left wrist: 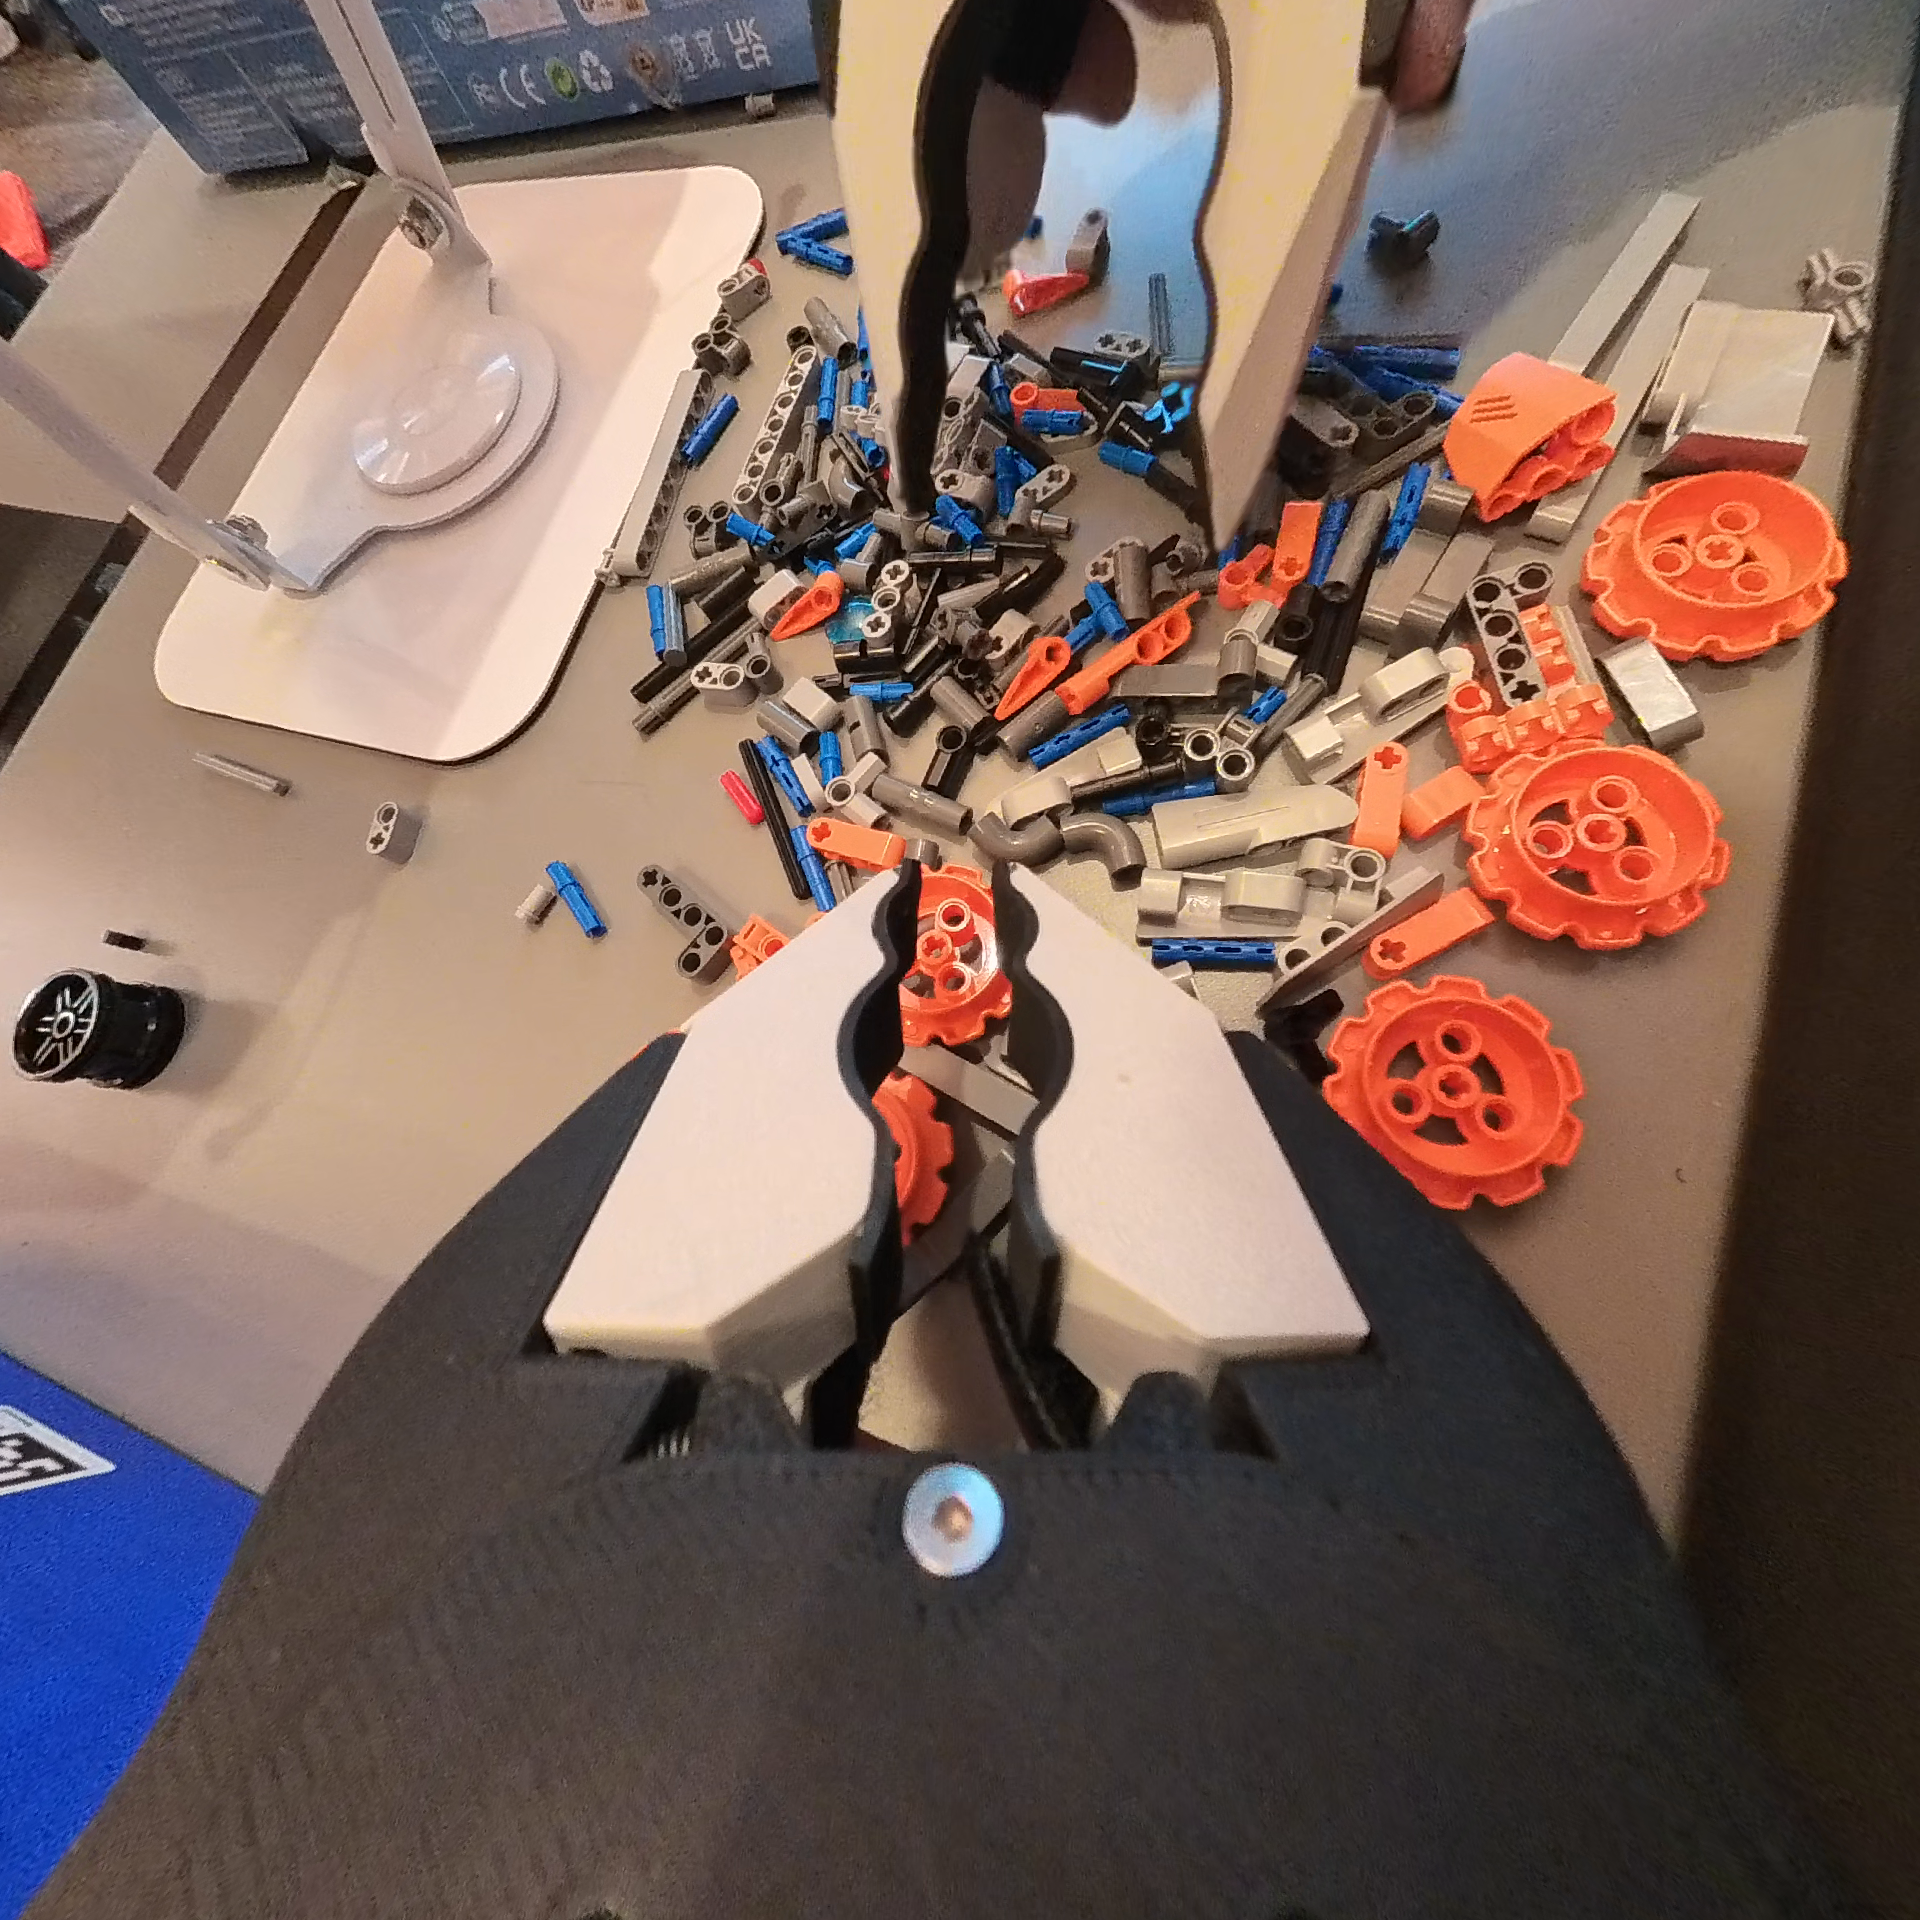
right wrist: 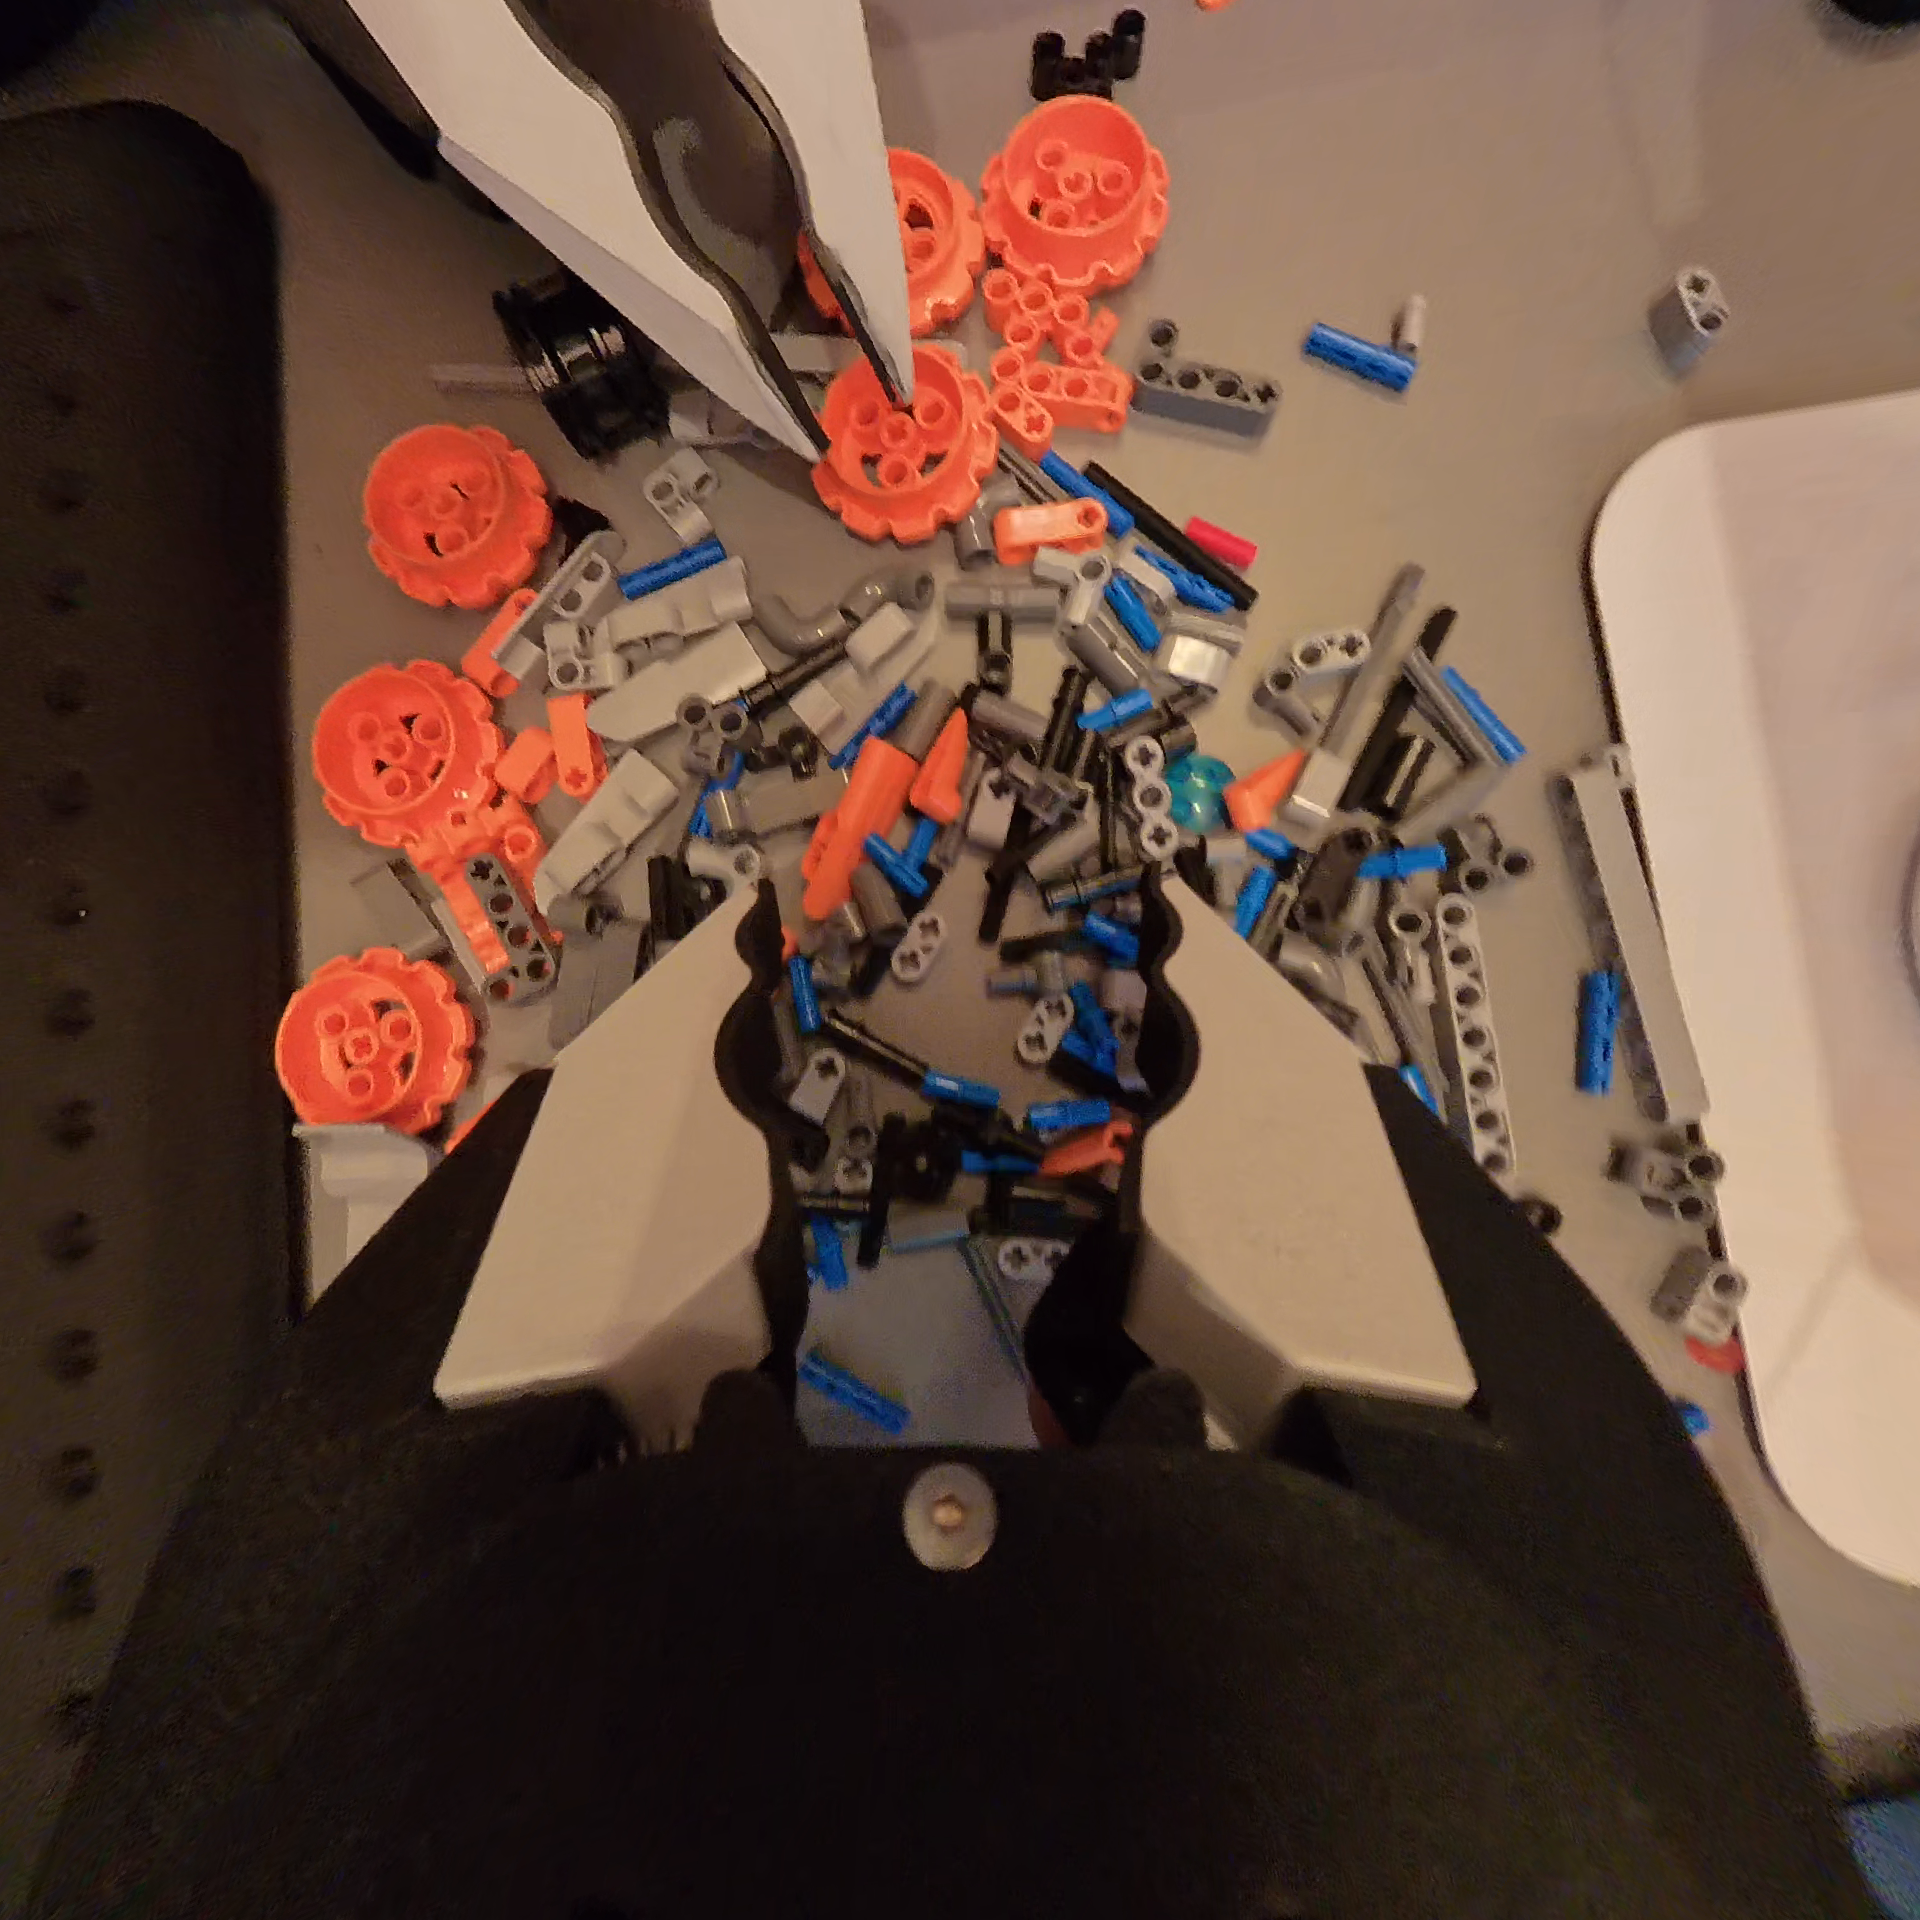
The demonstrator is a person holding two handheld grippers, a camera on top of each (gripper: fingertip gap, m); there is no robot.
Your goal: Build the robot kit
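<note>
Many plastic bricks litter grey table.

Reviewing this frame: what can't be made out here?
- Left wrist view: whether the left claw actually pinches the orange wheel; its own fingers cover the contact.
- Left wrist view: a second orange wheel, mostly under the same claw.
- Right wrist view: the black ribbed piece, blurred and partly behind the left claw.
- Left wrist view: the blue box, cut off by the top edge.
</note>
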